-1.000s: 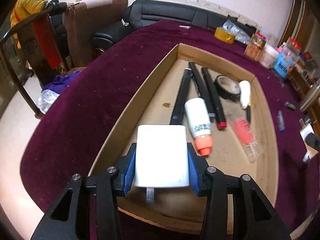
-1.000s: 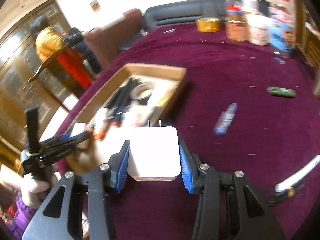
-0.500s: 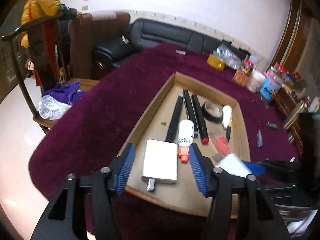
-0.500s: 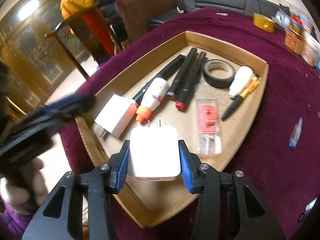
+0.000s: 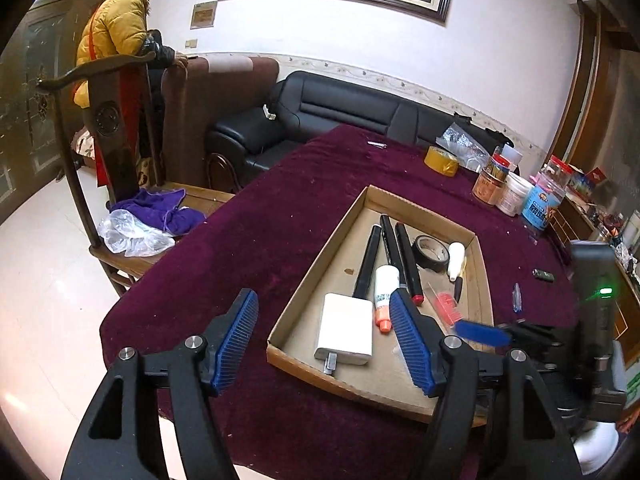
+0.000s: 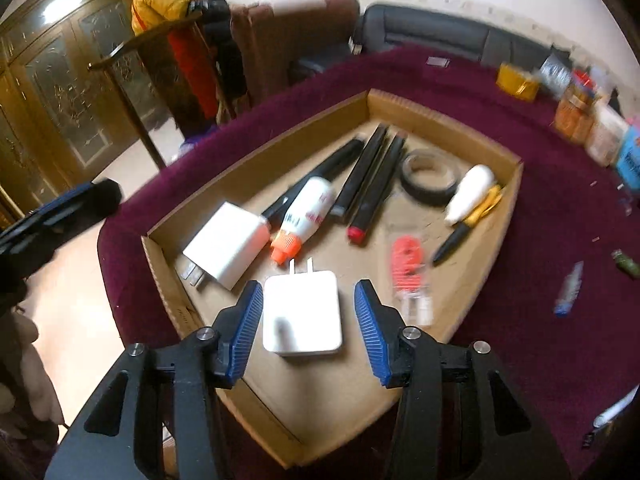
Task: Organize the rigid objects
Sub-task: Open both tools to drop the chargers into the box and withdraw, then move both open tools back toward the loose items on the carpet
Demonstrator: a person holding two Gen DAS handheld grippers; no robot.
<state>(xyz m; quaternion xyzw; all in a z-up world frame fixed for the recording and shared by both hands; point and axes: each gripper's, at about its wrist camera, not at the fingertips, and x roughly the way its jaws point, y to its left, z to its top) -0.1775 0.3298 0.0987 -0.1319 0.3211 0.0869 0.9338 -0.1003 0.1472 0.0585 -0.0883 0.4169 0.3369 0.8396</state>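
Observation:
A shallow cardboard tray lies on the purple tablecloth. It holds black markers, a white glue bottle with an orange cap, a tape roll, a white-handled tool and a red packet. My left gripper is open and raised above the tray's near left corner, above a white charger. My right gripper is open, with a second white charger lying in the tray between its fingers.
Jars and a blue tub stand at the table's far right, with a yellow tape roll. Small items lie loose on the cloth right of the tray. A wooden chair and black sofa stand beyond the table.
My left gripper opened, left its charger in the tray and pulled back and up. My right gripper carried its charger over the tray and opened around it.

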